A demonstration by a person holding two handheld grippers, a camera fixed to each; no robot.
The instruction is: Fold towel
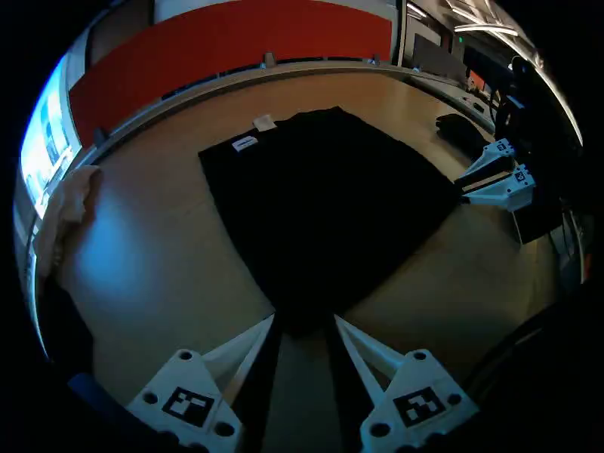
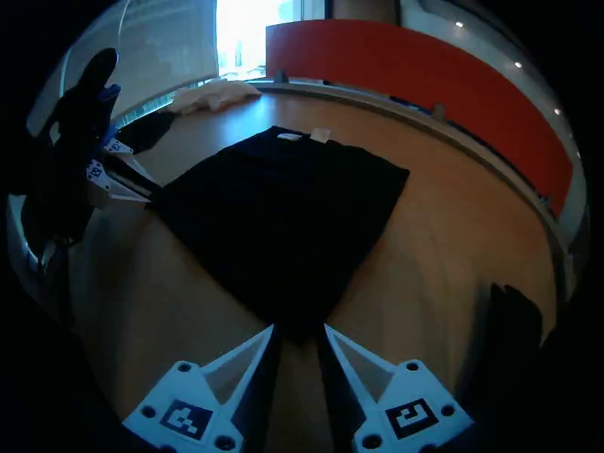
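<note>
In the left gripper view, a cream cloth is lying far to the left, at the edge of the wooden table. In the middle, the black towel is lying flat and spread out, with small white tags at its far side. The left gripper is sitting low at the near corner. Its two fingers are standing apart, with the corner poking in between them, not squeezed. Over to the right, the right gripper is waiting at the next corner, and its fingers are looking apart too.

So each gripper is sitting at one end of the same edge. The towel is stretching away in front of both, and its long way is running from that edge out to the tags. Neither gripper is nearer; each is right at its own corner. I think both need to pinch first, then lift and carry that edge forward toward the tags.
</note>
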